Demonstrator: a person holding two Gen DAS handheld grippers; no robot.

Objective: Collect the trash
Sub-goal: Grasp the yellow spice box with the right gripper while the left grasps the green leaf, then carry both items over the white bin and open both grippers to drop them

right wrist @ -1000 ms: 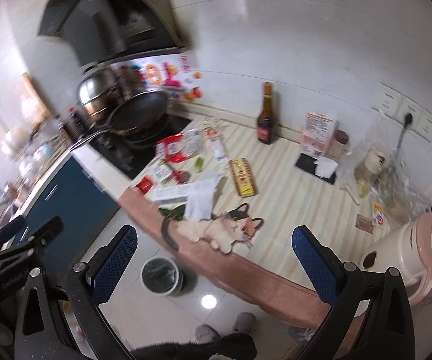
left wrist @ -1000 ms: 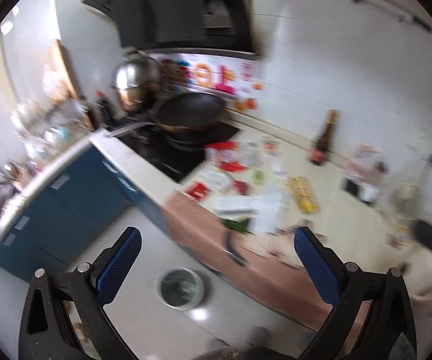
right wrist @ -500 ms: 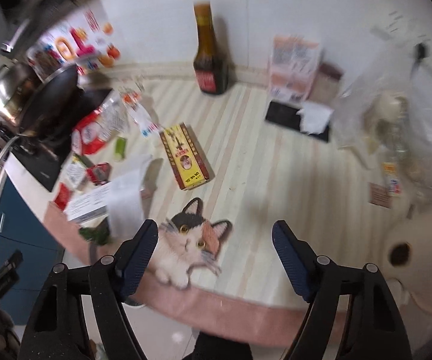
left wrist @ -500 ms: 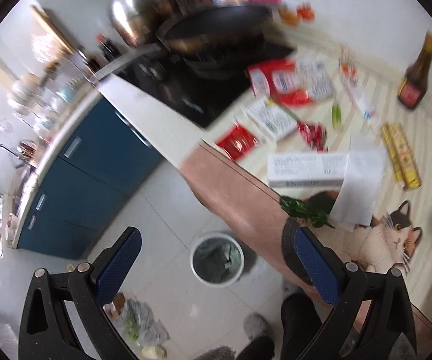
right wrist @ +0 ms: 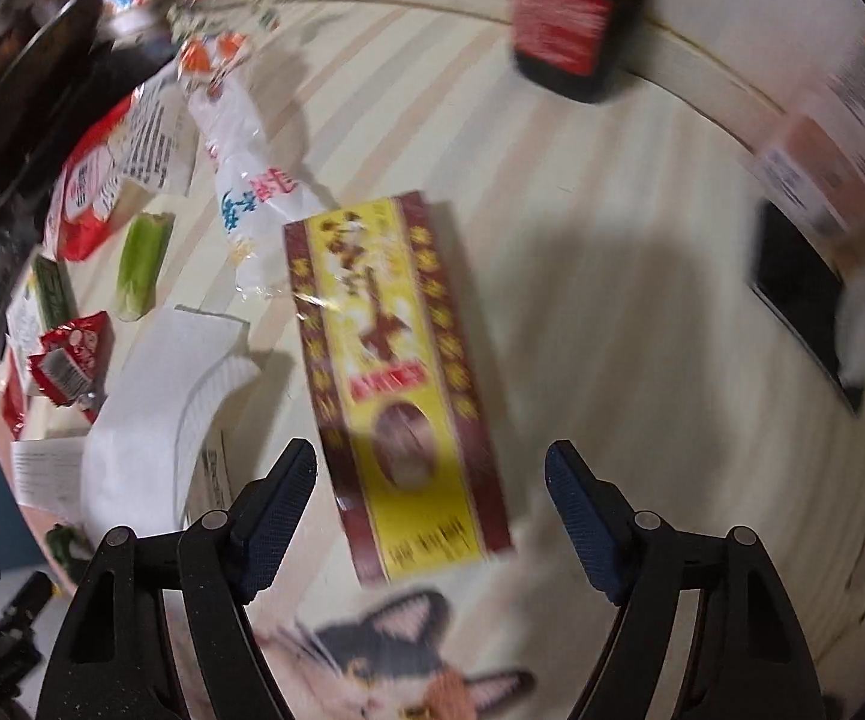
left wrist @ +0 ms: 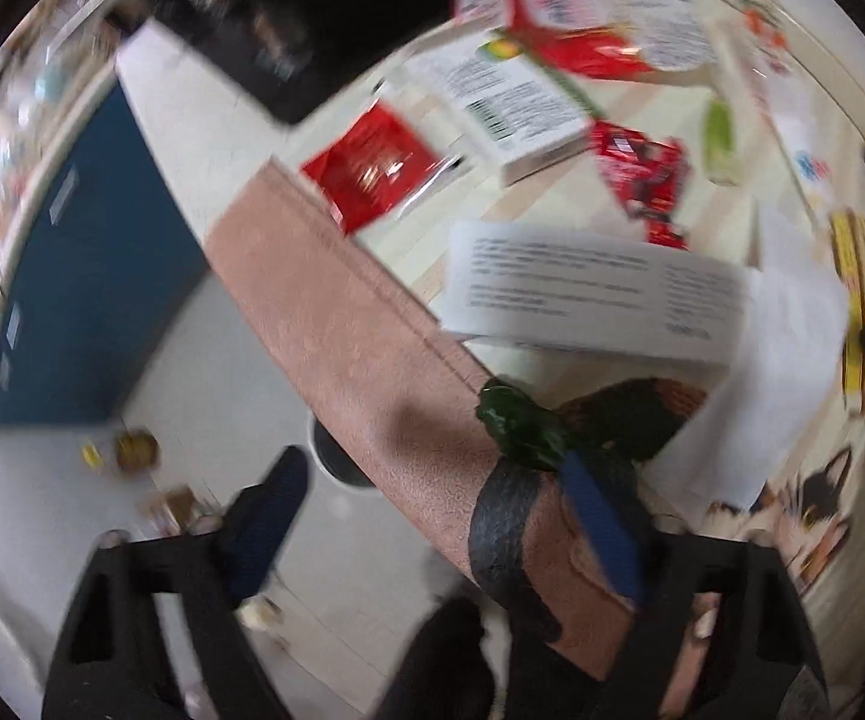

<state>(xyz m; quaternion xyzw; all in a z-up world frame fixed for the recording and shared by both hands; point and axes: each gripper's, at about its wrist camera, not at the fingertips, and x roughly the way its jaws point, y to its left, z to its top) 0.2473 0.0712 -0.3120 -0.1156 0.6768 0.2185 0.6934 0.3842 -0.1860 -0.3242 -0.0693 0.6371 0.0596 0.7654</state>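
Below, in the left wrist view: left gripper [left wrist: 432, 534] hovering over the pink front edge of the surface [left wrist: 336, 324], jaws spread wide and empty, right finger just beside a crumpled green scrap [left wrist: 522, 426] lying at that edge; white leaflet [left wrist: 588, 294] and red wrapper [left wrist: 372, 171] lying farther in. Then the right wrist view: right gripper [right wrist: 432, 516] hanging with jaws released, straddling the near end of a yellow-and-maroon packet [right wrist: 396, 372] lying flat mid-surface.

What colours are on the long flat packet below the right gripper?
Yellow centre with dark red borders on the packet; clearest in the right wrist view.
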